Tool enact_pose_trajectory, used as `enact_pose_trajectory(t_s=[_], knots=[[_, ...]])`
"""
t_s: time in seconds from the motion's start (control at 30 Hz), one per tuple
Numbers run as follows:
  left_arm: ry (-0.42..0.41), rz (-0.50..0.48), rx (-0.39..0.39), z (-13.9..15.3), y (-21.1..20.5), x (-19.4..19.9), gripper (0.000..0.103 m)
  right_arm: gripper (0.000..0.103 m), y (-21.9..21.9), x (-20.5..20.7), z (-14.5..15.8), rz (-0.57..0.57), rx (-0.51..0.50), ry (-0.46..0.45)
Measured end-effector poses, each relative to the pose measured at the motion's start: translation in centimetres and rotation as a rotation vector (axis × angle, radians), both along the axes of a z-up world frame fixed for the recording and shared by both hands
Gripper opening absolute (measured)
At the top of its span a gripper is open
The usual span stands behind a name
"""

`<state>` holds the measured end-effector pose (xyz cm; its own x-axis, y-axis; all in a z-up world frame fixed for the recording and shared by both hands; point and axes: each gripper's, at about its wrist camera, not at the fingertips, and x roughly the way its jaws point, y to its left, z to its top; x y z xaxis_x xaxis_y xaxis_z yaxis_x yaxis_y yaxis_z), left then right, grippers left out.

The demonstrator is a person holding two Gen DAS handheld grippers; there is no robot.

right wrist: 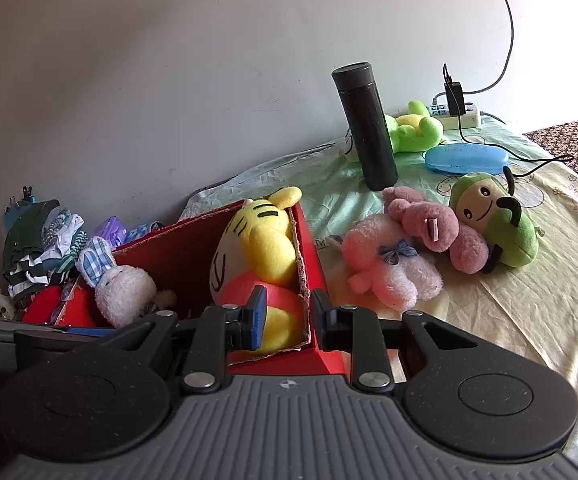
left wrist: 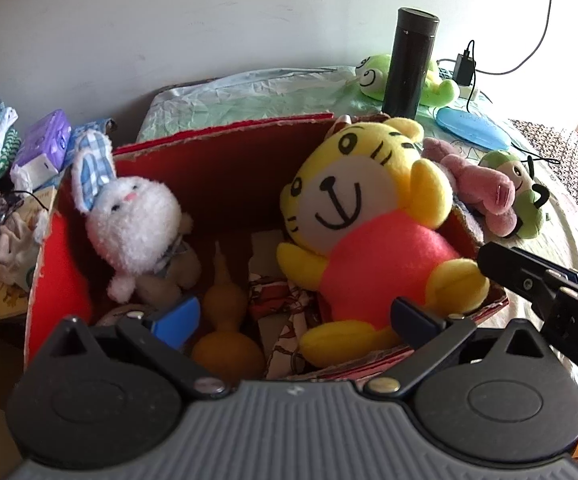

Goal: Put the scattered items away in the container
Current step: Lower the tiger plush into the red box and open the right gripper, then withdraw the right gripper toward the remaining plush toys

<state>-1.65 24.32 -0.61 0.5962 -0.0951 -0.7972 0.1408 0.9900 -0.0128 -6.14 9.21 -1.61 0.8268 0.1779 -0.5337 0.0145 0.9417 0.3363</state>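
Note:
A red cardboard box [left wrist: 225, 168] holds a yellow tiger plush [left wrist: 369, 220], a white bunny plush [left wrist: 133, 224] and an orange gourd [left wrist: 225, 320]. My left gripper [left wrist: 295, 316] hangs open above the box interior, nothing between its fingers. My right gripper [right wrist: 289, 318] sits at the box's right wall [right wrist: 307, 280], jaws a narrow gap apart. One pad [right wrist: 259, 316] is in front of the tiger [right wrist: 265, 240], the other finger outside the wall; I see no squeeze. On the bedsheet lie a pink plush [right wrist: 389, 276], a mauve plush [right wrist: 437, 224] and a green plush [right wrist: 493, 220].
A black flask [right wrist: 365, 128] stands behind the toys, with a green frog plush [right wrist: 413, 128], a blue case [right wrist: 465, 158] and a power strip [right wrist: 461, 116] with cables. Clothes [right wrist: 37, 248] and a tissue pack [left wrist: 45, 148] are piled left of the box.

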Motion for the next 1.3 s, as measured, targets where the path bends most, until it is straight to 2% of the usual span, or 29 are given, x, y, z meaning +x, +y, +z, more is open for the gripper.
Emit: enact_pose_trajectory(t_s=[0.57, 0.7, 0.87, 0.97, 1.1, 1.3], knots=[[-0.012, 0.083, 0.070, 0.0, -0.9, -0.4, 0.102, 0.027, -1.8, -1.3, -0.7, 0.032, 0.062, -0.043], [-0.025, 0.121, 0.013, 0.5, -0.6, -0.6, 0.101, 0.027, -2.5, -1.0, -0.7, 0.085, 0.066, -0.040], [-0.155, 0.132, -0.117, 2.4, -1.0, -2.1, 0.101, 0.027, -4.4, -0.4, -0.5, 0.131, 0.058, -0.037], [-0.228, 0.088, -0.145, 3.5, -3.1, -2.9, 0.102, 0.027, -6.6, 0.2, -0.8, 0.110, 0.066, -0.013], [-0.264, -0.033, -0.171, 4.2, -7.6, -3.4, 0.102, 0.028, -10.6, 1.1, -1.7, 0.042, 0.114, 0.045], [-0.236, -0.194, -0.203, 2.8, -15.2, -2.8, 0.100, 0.028, -16.4, 1.2, -3.6, -0.048, 0.126, 0.117]])
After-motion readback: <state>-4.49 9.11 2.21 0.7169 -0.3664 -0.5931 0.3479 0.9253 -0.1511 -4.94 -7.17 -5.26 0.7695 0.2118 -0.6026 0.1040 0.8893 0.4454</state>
